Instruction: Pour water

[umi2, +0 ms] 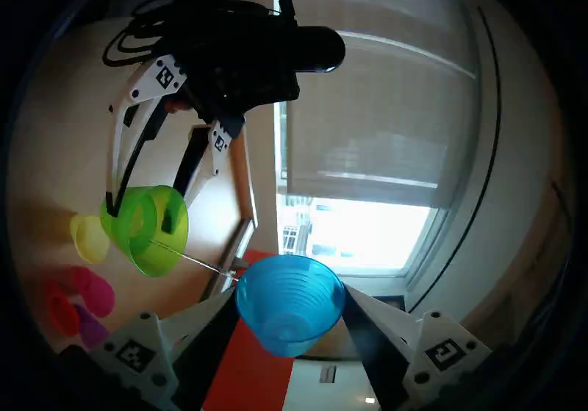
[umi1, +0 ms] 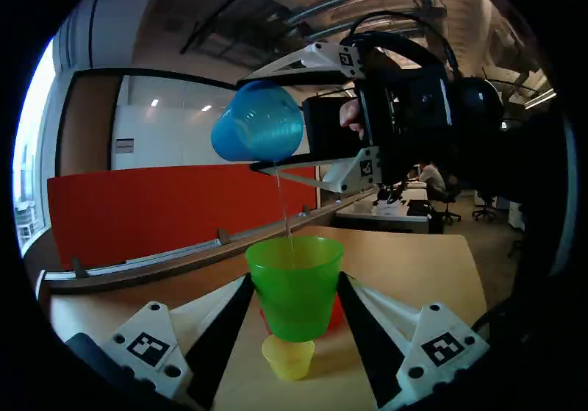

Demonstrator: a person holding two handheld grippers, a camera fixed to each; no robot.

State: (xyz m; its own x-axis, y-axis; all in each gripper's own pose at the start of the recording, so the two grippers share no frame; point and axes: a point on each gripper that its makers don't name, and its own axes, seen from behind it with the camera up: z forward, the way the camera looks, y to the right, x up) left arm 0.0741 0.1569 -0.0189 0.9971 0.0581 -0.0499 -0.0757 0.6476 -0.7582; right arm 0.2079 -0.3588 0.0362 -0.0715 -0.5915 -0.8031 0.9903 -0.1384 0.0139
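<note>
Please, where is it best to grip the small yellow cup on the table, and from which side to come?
Grip the side wall just under the rim, one finger each side. The yellow cup stands upright, mouth up, and narrows toward its base, so a high grip should slip less. Come level, from the side away from the pink cup.

red cup (umi1: 336,315) mostly hidden, behind green cup (umi1: 294,293)

An open-plan office: a red partition (umi1: 147,205) stands behind the wooden desk (umi1: 411,264), further desks (umi1: 382,218), swivel chairs (umi1: 485,206) and a seated person (umi1: 432,179) lie beyond it, and exposed ducts (umi1: 345,6) run above it.
</note>
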